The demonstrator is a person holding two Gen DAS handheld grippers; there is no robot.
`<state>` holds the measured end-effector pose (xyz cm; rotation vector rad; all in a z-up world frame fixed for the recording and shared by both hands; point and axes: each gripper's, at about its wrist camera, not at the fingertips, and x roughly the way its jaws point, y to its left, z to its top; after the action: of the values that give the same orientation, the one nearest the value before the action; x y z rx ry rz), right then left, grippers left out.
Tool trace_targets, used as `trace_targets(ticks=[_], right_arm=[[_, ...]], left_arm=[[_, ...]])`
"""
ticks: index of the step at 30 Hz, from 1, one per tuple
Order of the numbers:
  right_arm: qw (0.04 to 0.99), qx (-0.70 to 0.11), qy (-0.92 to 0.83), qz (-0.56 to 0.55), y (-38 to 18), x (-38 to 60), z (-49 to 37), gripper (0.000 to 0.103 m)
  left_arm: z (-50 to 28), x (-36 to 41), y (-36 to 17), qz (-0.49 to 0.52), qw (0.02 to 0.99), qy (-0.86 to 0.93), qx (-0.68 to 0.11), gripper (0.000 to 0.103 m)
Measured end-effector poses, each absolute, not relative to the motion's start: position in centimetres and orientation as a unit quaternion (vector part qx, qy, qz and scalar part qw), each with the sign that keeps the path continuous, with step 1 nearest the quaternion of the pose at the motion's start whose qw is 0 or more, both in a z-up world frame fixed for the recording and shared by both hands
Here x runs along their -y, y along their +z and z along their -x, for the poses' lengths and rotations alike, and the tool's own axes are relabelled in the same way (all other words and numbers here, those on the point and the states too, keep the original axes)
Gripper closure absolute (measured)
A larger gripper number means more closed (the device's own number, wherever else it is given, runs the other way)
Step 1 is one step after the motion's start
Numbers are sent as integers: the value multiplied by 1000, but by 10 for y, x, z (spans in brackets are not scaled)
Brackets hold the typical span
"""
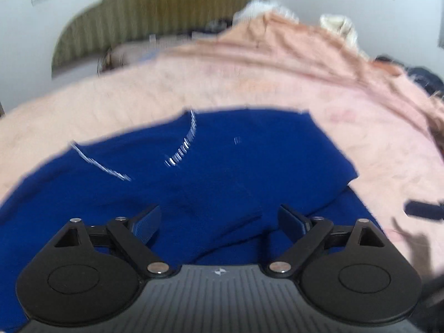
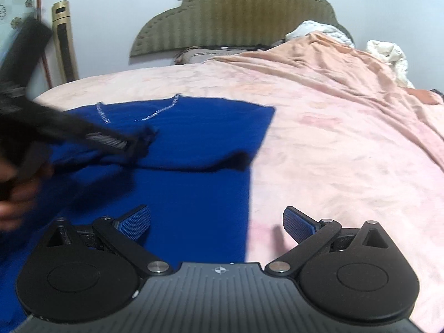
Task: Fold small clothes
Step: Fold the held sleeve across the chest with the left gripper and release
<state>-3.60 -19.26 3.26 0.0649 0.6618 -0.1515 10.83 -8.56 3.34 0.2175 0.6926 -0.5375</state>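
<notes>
A deep blue knit garment (image 1: 236, 166) with white-flecked neck trim lies spread on the pink bed sheet (image 1: 374, 152). My left gripper (image 1: 219, 222) hovers over it, open, with only flat cloth below the gap. In the right wrist view the garment (image 2: 194, 194) shows one part folded across its middle. My right gripper (image 2: 216, 220) is open above the garment's right edge, one finger over blue cloth and the other over the sheet. The left gripper (image 2: 141, 145) appears there as a blurred black shape over the fold, with a hand (image 2: 14, 194) on its handle.
An olive padded headboard (image 2: 236, 14) stands at the far end of the bed. A peach blanket (image 2: 333, 55) and white bedding (image 2: 388, 52) are heaped at the far right. A gold tower appliance (image 2: 65, 41) stands by the wall on the left.
</notes>
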Motion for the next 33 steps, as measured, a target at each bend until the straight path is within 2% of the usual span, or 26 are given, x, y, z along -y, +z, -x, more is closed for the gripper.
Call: trace_targets(ticks=[4, 11, 16, 18, 20, 21, 22, 24, 33], right_arm=[[950, -302, -69, -35, 46, 198, 19, 0], [940, -308, 59, -137, 56, 198, -51, 1], [898, -368, 87, -227, 29, 203, -117, 20], [884, -378, 96, -260, 19, 205, -134, 24], [887, -374, 96, -255, 17, 198, -143, 40], [889, -377, 95, -241, 18, 190, -144, 56], [892, -381, 95, -225, 19, 184, -149, 76], [895, -387, 96, -201, 20, 175, -149, 95], [937, -319, 29, -139, 65, 210, -140, 98]], left_arm=[[-101, 36, 56, -89, 931, -204, -290, 11], [-113, -60, 58, -4, 945, -85, -315, 11], [-118, -87, 49, 16, 938, -61, -341, 11], [-121, -88, 45, 12, 937, -61, -343, 11], [-122, -89, 43, 8, 938, -53, -343, 11], [-122, -91, 43, 6, 938, -50, -343, 11], [-123, -92, 42, 6, 939, -45, -342, 11], [-127, -95, 42, 9, 939, -32, -342, 11], [-162, -108, 49, 8, 943, 14, -331, 11]])
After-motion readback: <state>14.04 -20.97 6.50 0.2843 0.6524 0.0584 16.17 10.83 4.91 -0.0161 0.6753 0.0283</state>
